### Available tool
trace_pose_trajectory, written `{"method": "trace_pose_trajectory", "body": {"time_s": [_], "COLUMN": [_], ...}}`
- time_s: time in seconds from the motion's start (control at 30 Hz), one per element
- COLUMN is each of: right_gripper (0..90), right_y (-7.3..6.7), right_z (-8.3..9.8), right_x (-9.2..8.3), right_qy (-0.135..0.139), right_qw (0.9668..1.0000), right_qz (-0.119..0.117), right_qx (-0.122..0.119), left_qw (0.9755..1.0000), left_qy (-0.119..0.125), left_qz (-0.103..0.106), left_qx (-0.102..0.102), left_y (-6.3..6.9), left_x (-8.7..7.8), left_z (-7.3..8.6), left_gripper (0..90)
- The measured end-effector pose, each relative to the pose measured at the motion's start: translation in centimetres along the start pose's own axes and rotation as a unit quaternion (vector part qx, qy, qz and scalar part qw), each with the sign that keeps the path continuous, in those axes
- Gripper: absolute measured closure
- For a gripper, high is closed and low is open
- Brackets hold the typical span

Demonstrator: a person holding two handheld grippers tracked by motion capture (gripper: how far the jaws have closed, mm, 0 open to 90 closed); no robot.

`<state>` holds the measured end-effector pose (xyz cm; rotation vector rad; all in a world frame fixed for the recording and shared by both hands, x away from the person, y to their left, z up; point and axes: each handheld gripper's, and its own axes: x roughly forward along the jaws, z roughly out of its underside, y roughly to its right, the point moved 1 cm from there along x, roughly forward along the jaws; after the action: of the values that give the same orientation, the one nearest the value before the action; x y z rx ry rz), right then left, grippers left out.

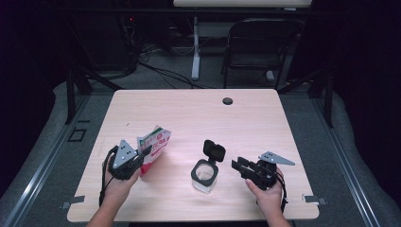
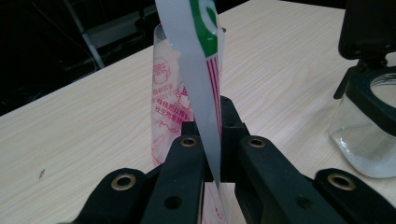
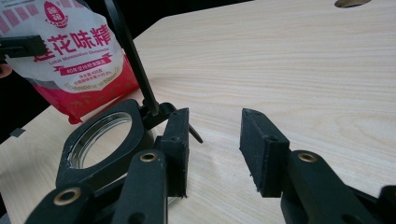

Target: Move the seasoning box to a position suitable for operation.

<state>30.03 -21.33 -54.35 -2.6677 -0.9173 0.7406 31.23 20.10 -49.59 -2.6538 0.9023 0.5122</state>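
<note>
A red and white seasoning pouch (image 1: 154, 144) with green print near its top is held upright off the table at the left. My left gripper (image 1: 141, 156) is shut on the pouch's edge; the thin film (image 2: 208, 93) runs between its jaws. A clear jar (image 1: 205, 174) with a black collar and a flipped-up black lid (image 1: 213, 150) stands at the table's middle front. My right gripper (image 1: 240, 166) is open just right of the jar, with nothing between its pads (image 3: 261, 149). The jar's rim (image 3: 100, 140) lies beside its left jaw, and the pouch (image 3: 70, 56) shows behind.
The wooden table (image 1: 198, 118) has a round cable hole (image 1: 228, 100) near its far edge. A dark chair (image 1: 257, 45) and a white desk leg (image 1: 195, 47) stand on the floor beyond the table. Small clips sit at the front corners.
</note>
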Motion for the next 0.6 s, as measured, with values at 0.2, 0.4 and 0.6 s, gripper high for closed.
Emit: {"method": "trace_pose_trajectory", "body": {"time_s": [0.2, 0.4, 0.6], "right_gripper": [62.8, 62.8, 62.8], "right_y": [0.0, 0.0, 0.0], "right_z": [0.0, 0.0, 0.0], "right_x": [0.0, 0.0, 0.0], "right_qy": [0.002, 0.003, 0.003], "right_qw": [1.0000, 1.0000, 1.0000], "right_qz": [-0.002, 0.000, 0.000], "right_qx": [0.001, 0.001, 0.000], "left_qw": [0.9999, 0.9995, 0.9987], "left_qy": [0.006, 0.011, 0.016], "left_qz": [0.013, 0.029, 0.046], "left_qx": [0.005, 0.008, 0.018], "left_y": [0.8, 1.6, 2.7], "left_x": [-0.1, -0.2, -0.1], "left_z": [-0.6, -1.1, -1.6], "left_gripper": [90.0, 90.0, 90.0]}}
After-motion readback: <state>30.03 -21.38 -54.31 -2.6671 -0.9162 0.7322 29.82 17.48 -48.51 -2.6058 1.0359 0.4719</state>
